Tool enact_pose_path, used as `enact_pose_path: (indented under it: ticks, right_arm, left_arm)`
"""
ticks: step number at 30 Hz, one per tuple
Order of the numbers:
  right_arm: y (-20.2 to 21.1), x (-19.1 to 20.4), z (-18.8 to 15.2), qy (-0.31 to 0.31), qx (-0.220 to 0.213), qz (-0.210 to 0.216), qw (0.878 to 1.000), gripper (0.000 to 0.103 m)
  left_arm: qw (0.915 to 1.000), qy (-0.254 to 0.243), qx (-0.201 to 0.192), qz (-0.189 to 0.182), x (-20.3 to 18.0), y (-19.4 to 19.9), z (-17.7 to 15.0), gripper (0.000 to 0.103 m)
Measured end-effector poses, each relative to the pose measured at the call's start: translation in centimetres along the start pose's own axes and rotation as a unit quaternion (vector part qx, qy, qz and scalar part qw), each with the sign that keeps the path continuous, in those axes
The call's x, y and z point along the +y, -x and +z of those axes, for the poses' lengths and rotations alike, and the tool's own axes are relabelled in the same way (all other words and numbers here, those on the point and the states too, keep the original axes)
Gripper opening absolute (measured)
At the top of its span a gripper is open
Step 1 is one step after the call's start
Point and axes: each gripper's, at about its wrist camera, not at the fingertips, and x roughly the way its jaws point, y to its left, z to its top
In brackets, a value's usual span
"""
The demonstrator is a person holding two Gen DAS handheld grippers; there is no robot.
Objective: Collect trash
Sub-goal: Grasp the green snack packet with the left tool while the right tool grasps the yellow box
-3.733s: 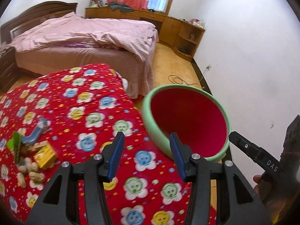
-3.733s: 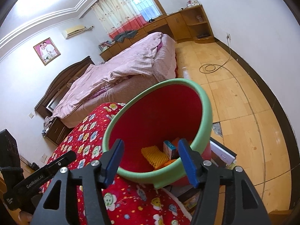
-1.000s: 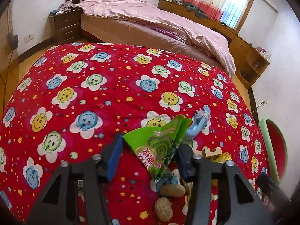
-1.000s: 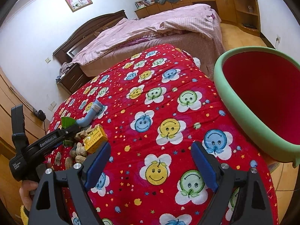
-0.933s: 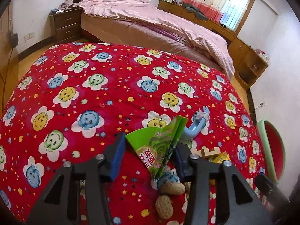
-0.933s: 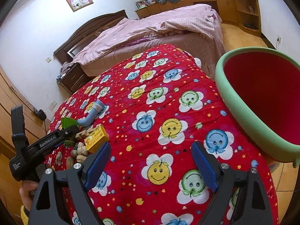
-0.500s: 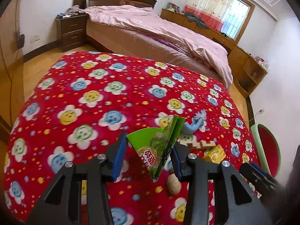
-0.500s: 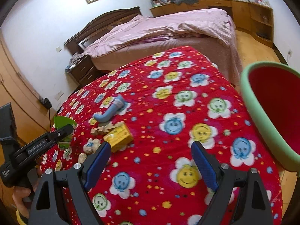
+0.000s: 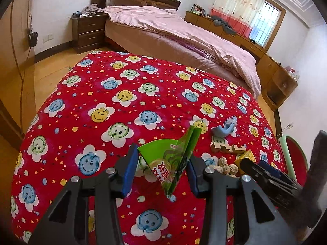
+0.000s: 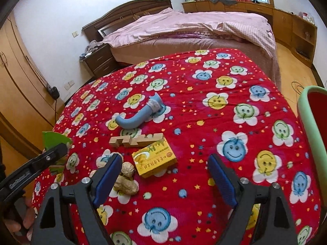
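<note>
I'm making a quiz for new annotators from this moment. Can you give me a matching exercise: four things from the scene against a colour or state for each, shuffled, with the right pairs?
Things:
1. snack wrapper
2. small box
3. curved tube
4. right gripper

Descriptions:
A. yellow, lying on the flowered cloth
B. open, holding nothing
C. green, pinched in the left gripper
D. blue, lying beyond the wooden piece

Pairs: 1-C, 2-A, 3-D, 4-B

— What's beyond the jaws?
— A wooden bed (image 9: 184,32) under a pink quilt (image 10: 190,23), a nightstand (image 9: 87,30) far left, a curtained window (image 9: 263,24) far right, white walls.
</note>
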Motion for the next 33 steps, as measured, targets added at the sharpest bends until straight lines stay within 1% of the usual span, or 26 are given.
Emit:
enact_pose_path:
  ticks: [1,3,5,7,9,11,14,21,33]
  right_arm:
    - [-0.2,0.1,0.0,0.000,0.000,-0.003,1.000,0.084]
    - [-0.3,0.3,0.0,0.009,-0.006,-0.014,1.000,0.075]
    - [-0.4,0.3,0.0,0.010,-0.006,-0.016,1.000,0.073]
    - [-0.4,0.2,0.0,0.011,-0.009,-0.020,1.000,0.066]
    - [-0.3,0.1,0.0,0.012,-0.011,-0.025,1.000,0.056]
    - [-0.1,-0.3,-0.1,0.007,-0.012,-0.023,1.000,0.051]
    - [0.2,-1.0,-0.1,-0.004,-0.012,-0.010,1.000,0.051]
    - [1.4,-2.1,-0.5,-0.026,-0.016,0.000,1.000,0.050]
    - [7.8,-4.2,-1.8,-0.049,-0.065,0.004,0.997,0.050]
  left_arm:
    - [1.0000,0.000,0.000,0.000,0.0,0.0,0.0,0.044]
    - [1.0000,0.001,0.000,-0.001,0.0,0.0,-0.1,0.044]
    - [1.0000,0.001,0.000,-0.001,0.0,0.0,-0.1,0.044]
    - [1.0000,0.001,0.000,-0.002,0.0,0.0,-0.1,0.044]
    - [1.0000,-0.001,0.002,-0.004,-0.1,0.0,-0.3,0.044]
    - [1.0000,-0.003,0.003,-0.004,-0.4,0.0,-0.5,0.044]
    - [1.0000,-0.007,0.003,-0.005,-0.9,0.3,-0.6,0.044]
    - [0.9998,-0.018,0.000,-0.013,-1.9,1.4,-1.1,0.044]
    - [0.9985,-0.040,-0.006,-0.038,-4.3,3.3,-1.3,0.044]
